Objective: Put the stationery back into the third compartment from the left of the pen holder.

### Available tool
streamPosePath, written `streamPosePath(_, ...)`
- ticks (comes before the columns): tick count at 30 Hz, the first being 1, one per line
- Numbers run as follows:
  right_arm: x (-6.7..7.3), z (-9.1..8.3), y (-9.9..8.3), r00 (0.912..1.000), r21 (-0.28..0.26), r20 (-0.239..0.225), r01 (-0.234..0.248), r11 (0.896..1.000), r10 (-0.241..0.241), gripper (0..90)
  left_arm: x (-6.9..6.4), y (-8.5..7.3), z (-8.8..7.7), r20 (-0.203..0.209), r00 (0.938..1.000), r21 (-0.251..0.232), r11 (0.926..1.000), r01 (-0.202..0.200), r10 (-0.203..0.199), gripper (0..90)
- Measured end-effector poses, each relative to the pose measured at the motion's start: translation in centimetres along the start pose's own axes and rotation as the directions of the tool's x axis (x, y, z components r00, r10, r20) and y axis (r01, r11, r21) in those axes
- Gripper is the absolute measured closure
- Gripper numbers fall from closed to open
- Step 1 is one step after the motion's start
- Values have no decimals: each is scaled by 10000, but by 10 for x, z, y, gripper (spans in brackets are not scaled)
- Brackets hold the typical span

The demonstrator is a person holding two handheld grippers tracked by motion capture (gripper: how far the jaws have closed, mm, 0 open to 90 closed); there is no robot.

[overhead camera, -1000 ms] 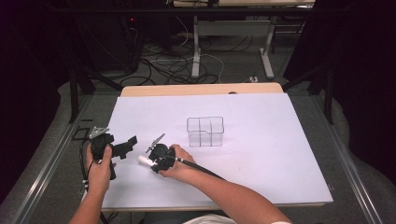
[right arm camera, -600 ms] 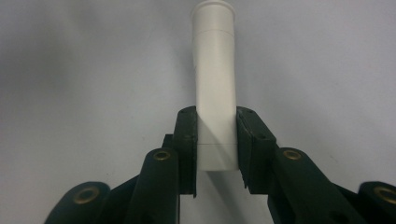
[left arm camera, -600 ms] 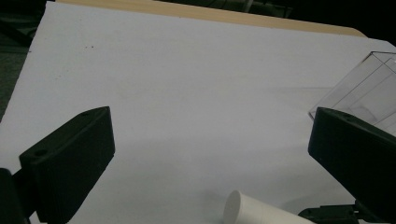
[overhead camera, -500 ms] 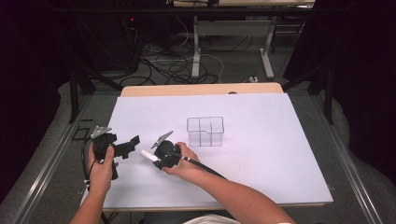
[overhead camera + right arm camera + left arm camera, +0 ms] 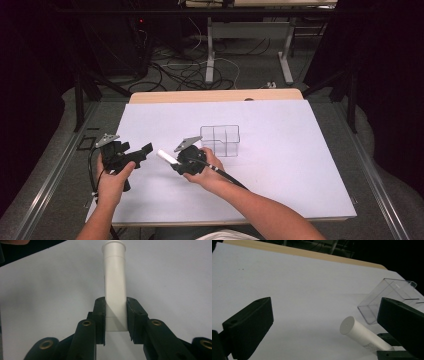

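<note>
The right gripper is clamped on a white tube, its two jaws pressing the tube's flat end from both sides while the capped end sticks out ahead. In the high view the tube hangs above the white sheet covering the table, pointing toward the left gripper. That gripper's jaws stand wide apart with nothing between them, just beside the tube's cap. A clear plastic box with inner dividers sits on the sheet, near the right hand.
</note>
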State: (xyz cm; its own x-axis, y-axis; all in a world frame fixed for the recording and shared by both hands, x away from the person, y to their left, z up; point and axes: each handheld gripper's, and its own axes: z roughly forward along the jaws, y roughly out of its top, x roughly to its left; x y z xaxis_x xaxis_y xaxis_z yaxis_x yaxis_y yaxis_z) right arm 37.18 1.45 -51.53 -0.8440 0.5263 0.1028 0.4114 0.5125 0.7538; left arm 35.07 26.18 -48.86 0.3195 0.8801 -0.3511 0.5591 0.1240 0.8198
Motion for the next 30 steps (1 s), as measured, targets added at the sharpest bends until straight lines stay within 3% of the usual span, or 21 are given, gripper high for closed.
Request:
streamPosePath(8, -15, -27, -6, 9988, -659, 409, -248, 9975, 276, 712, -8, 1, -1, 195, 9996, -1, 9998, -223, 223, 4)
streamPosePath(13, -25, -45, -10, 9973, -1380, 631, -274, 9901, 364, 712, -16, 3, -1, 419, 9985, 43, 9993, -358, 356, 8)
streamPosePath(18, -34, -63, -14, 9940, -1863, 1024, -175, 9823, 371, 712, -28, 6, 3, 497, 9968, 125, 9979, -630, 623, 43)
streamPosePath(25, -47, -84, -21, 9878, -2220, 1469, -183, 9749, 520, 712, -45, 11, 12, 821, 9957, 104, 9989, -446, 436, 116)
streamPosePath(27, -49, -90, -23, 9857, -2335, 1604, -124, 9723, 511, 712, -52, 13, 14, 789, 9952, -12, 9983, -574, 573, 166)
streamPosePath(30, -51, -97, -28, 9821, -2455, 1798, -113, 9693, 569, 712, -64, 16, 18, 1022, 9930, -118, 9982, -584, 593, 173)
